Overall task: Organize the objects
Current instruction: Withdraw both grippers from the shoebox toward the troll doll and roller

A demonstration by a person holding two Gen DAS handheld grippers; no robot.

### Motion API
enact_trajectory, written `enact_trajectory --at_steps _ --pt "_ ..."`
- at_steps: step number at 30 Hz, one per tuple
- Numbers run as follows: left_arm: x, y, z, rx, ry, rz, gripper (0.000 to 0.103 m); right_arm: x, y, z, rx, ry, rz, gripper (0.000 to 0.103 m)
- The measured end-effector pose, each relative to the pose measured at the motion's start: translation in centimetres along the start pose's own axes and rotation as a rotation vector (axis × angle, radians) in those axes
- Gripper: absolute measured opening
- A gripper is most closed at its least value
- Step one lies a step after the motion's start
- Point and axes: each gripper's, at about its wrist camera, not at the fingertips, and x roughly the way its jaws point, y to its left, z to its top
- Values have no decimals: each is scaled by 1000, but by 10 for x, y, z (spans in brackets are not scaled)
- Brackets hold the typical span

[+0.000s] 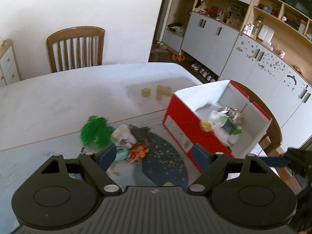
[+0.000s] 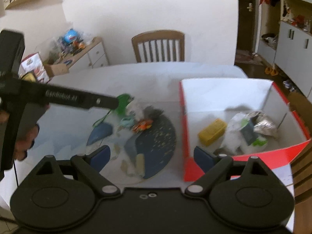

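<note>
A pile of small toys lies on the table: a green fuzzy toy [image 1: 95, 132] [image 2: 122, 102], a white piece [image 1: 123, 134], a grey furry one [image 1: 139, 132] [image 2: 153, 113], a teal item [image 1: 121, 153] [image 2: 126, 122] and an orange toy [image 1: 139, 151] [image 2: 142, 126]. A red box with white inside [image 1: 181, 120] [image 2: 224, 89] holds a yellow block [image 2: 212, 131], a white bag [image 2: 237, 136] and foil [image 2: 263, 124]. My left gripper [image 1: 154, 157] is open above the pile; it shows from the side in the right wrist view [image 2: 115, 104]. My right gripper [image 2: 153, 159] is open and empty, nearer me.
A round dark-blue placemat [image 2: 156, 136] [image 1: 165, 159] lies under the toys. Two tan wooden pieces [image 1: 146, 92] [image 1: 162, 92] sit farther back. A wooden chair [image 1: 76, 48] [image 2: 159, 45] stands behind the table. Cabinets and shelves [image 1: 253, 54] line the right wall.
</note>
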Motion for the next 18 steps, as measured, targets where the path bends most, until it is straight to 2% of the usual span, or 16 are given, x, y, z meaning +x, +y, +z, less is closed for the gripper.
enact_trajectory --at_steps 5,11,15,18 --pt "4 22 -6 -21 3 15 100 16 15 -7 -14 44 18 90" --pt "15 49 -8 -41 3 67 100 35 27 -12 -38 86 7 89" --pt "26 66 -7 -27 -19 131 103 50 29 -14 -41 112 -12 86" --pt "39 80 -4 -24 -3 151 103 61 29 -17 -40 132 -28 85"
